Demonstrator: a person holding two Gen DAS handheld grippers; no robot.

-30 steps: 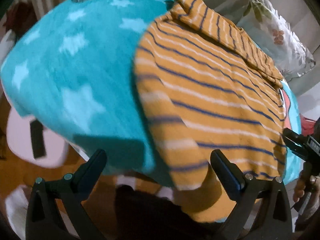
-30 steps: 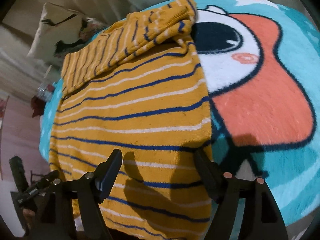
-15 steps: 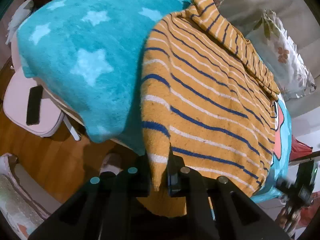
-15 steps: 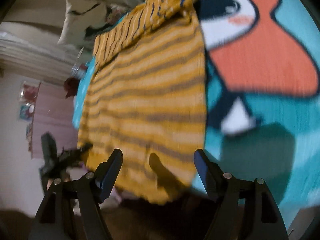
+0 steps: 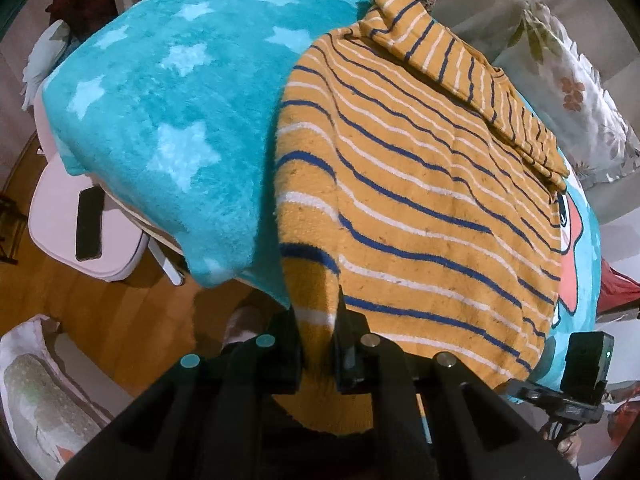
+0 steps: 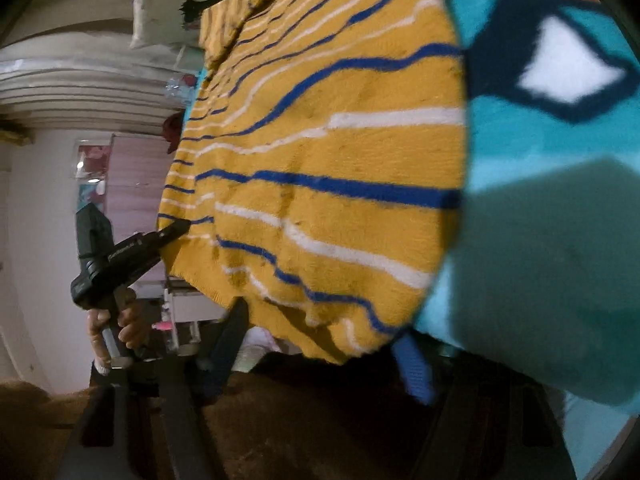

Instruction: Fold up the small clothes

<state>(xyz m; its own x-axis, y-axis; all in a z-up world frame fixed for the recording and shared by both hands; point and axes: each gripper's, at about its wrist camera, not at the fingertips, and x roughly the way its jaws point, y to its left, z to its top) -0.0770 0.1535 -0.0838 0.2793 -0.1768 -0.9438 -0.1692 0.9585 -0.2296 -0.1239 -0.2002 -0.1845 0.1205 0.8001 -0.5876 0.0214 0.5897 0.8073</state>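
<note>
- Sweater (image 5: 420,184), mustard with blue and white stripes, lies flat on the turquoise blanket (image 5: 160,92) over the counter, its hem hanging off the near edge and its long axis running away from both tools.
- Left tool (image 5: 318,344) is clamped tight on the hem's left corner.
- Right tool (image 6: 320,344) sits at the hem's right corner, its jaws closing with the drooping edge between them; whether they press yet, I cannot tell.
- Wooden floor (image 5: 104,304), a pale chair (image 5: 52,216) and floral pillows (image 5: 568,92) surround the counter.
</note>
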